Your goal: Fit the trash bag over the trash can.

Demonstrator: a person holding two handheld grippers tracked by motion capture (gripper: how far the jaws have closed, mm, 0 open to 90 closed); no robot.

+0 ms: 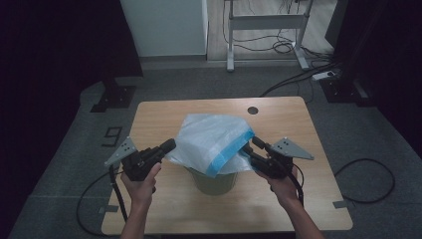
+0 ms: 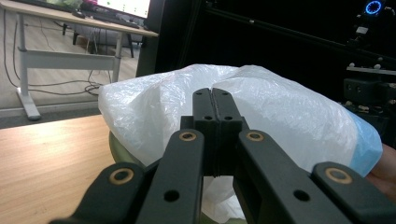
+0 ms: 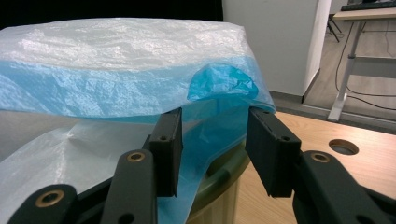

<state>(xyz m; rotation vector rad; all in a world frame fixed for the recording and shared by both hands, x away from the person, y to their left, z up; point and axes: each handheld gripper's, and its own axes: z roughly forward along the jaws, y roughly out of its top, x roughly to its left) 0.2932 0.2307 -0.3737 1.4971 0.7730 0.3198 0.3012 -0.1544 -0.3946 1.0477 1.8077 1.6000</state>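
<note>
The bin (image 1: 213,180) stands on the tabletop (image 1: 164,117), with the white, blue-edged bag (image 1: 211,137) draped over its mouth. The left claw (image 1: 170,145) is clenched against the bag's left side; whether film is pinched cannot be told. The right claw (image 1: 250,144) is released, its jaws straddling the blue hem at the bin's right rim.

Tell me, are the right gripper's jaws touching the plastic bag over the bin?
Cannot tell. In the right gripper view the right gripper stands with jaws apart under the bag's blue edge; film hangs between them, but no pressing shows.
</note>
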